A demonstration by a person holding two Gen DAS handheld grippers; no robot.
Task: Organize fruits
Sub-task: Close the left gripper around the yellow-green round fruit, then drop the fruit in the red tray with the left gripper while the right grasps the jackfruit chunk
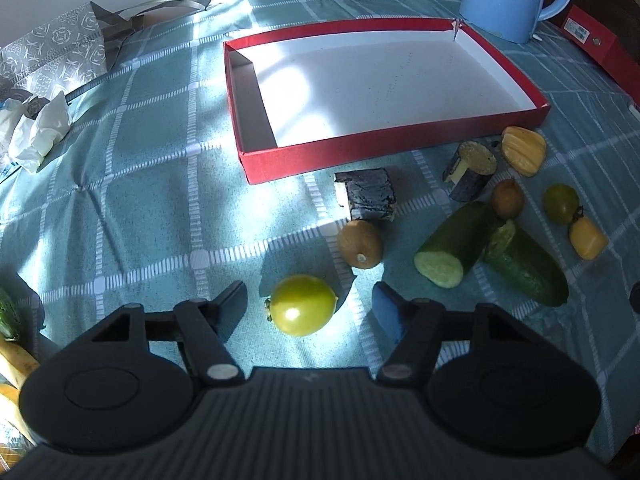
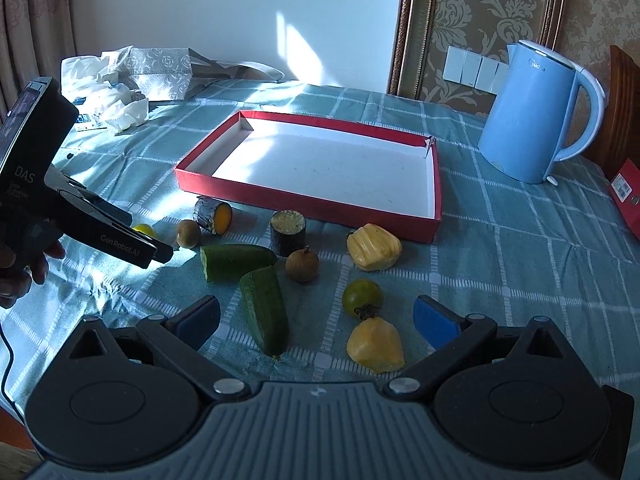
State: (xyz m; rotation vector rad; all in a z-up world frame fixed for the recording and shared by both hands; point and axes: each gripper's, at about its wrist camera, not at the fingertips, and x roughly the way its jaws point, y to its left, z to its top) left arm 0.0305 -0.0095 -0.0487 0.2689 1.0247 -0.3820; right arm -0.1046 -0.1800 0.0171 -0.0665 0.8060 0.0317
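Between the wide-spread jaws of the left gripper sits a pale green tomato, resting on the surface with a gap to each finger, so nothing is held. Just beyond it lies a brown kiwi, then a dark sugarcane chunk, and past that the red box, white inside and holding no fruit.

The right gripper also has its jaws wide, with nothing gripped; between them lie a cucumber half pointing toward the camera and a yellow jackfruit piece touching a dark green tomato at its stem end. Farther out, a second cucumber half and a small brown fruit lie in front of an upright sugarcane piece, with another jackfruit piece just beside the box's near corner.

By count, the right view shows two cucumber halves, two sugarcane chunks, two jackfruit pieces and two brown round fruits; two tomatoes appear, one largely hidden behind the left gripper's finger.

A blue kettle stands behind the box to the right, crumpled tissues and a patterned bag well apart on the left.
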